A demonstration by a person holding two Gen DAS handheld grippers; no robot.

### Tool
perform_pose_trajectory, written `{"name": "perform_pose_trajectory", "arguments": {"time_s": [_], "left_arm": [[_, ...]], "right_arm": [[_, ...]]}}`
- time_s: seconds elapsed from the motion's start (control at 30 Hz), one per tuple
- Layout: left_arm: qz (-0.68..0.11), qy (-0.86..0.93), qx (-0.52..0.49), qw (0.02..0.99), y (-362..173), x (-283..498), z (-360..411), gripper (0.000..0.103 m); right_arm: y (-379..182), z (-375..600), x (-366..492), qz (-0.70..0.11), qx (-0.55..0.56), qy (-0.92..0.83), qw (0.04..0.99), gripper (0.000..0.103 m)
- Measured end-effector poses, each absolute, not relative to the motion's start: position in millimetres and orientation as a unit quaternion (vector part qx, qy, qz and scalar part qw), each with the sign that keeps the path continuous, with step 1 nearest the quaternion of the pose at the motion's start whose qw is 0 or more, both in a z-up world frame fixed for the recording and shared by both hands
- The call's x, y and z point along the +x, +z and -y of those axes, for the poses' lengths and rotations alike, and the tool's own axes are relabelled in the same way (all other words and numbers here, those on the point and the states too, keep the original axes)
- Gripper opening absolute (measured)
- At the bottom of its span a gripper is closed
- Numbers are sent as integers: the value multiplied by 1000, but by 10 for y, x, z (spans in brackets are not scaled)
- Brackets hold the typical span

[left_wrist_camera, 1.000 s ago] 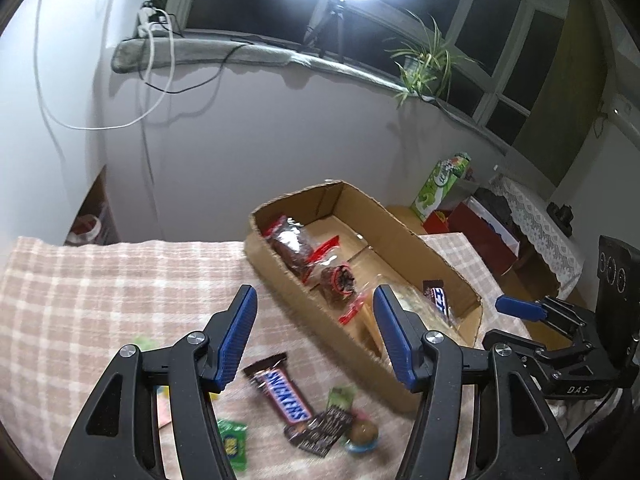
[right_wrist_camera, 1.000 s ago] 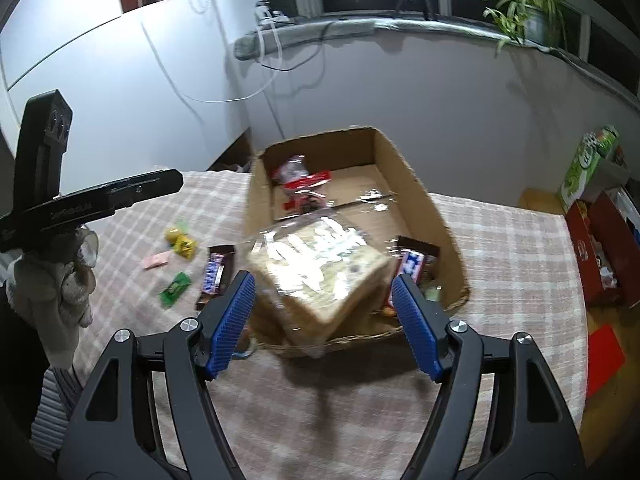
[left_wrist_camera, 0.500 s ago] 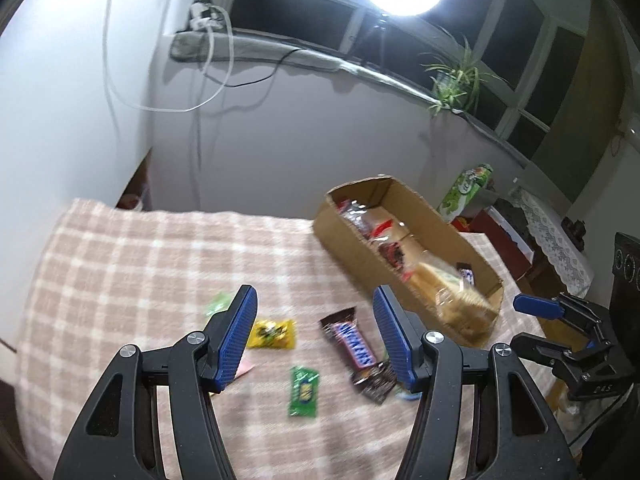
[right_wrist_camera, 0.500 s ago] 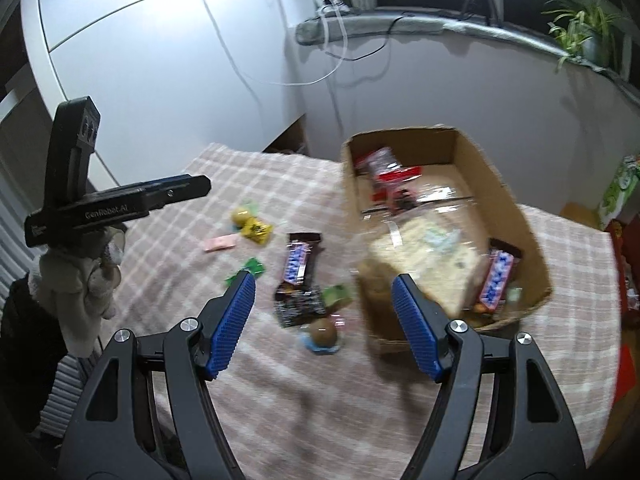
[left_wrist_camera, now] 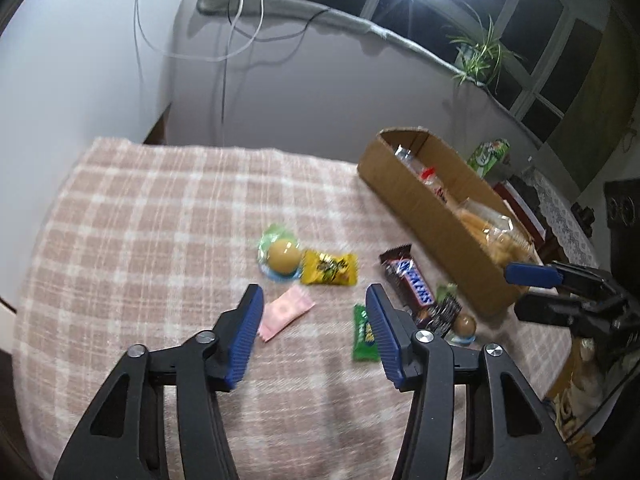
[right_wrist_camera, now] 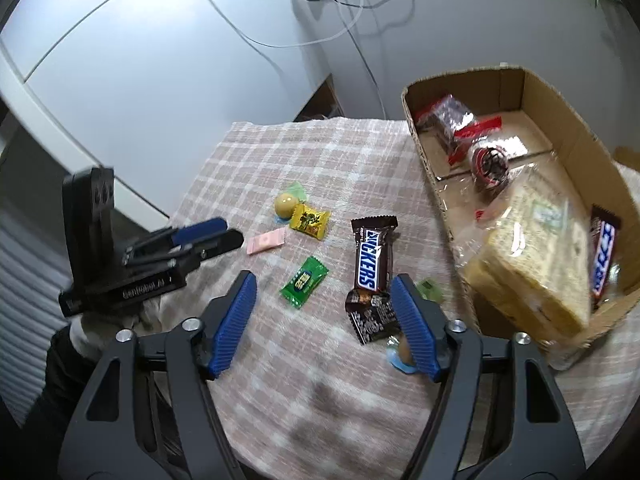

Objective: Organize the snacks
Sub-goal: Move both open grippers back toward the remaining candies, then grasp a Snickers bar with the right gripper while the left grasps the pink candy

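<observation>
Loose snacks lie on the checked cloth. My left gripper [left_wrist_camera: 315, 300] hovers above a pink candy [left_wrist_camera: 285, 311], its jaws closing with nothing pressed between them. A green candy [left_wrist_camera: 363, 336] lies by its right finger. My right gripper [right_wrist_camera: 324, 284] hangs over the green candy [right_wrist_camera: 304, 282], its jaws closing on nothing too. A Snickers bar [right_wrist_camera: 372, 256] and a dark wrapper [right_wrist_camera: 370, 314] lie by its right finger, which half hides a brown ball [right_wrist_camera: 402, 350]. A yellow packet [right_wrist_camera: 309, 221] and a yellow ball [right_wrist_camera: 286, 203] sit farther off.
The cardboard box [right_wrist_camera: 500, 80] at the right holds a bagged bread loaf [right_wrist_camera: 532, 256], a second Snickers [right_wrist_camera: 602, 256] and red-wrapped snacks. The left gripper [right_wrist_camera: 224, 232] shows at the left of the right wrist view. The table's edges and a white wall lie beyond.
Both grippers have swung left, away from the box, and come down over the loose snacks. The bread bag, earlier between the right fingers, now lies in the box. Both jaws stand narrower.
</observation>
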State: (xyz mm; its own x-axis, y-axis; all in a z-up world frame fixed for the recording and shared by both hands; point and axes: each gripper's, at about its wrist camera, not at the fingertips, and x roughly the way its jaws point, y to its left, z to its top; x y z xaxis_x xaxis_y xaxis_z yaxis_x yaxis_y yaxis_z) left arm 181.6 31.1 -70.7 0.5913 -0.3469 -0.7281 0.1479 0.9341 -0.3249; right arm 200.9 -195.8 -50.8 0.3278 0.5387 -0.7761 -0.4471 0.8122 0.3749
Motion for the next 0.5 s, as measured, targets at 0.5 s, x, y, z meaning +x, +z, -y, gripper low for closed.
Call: {"name": "perform_pose_trajectory", "arguments": {"time_s": [0.5], "left_arm": [[-466, -139, -12, 874, -983, 1945, -267, 46]], "right_arm": [[-956, 1538, 2193, -525, -38, 242, 815, 49]]}}
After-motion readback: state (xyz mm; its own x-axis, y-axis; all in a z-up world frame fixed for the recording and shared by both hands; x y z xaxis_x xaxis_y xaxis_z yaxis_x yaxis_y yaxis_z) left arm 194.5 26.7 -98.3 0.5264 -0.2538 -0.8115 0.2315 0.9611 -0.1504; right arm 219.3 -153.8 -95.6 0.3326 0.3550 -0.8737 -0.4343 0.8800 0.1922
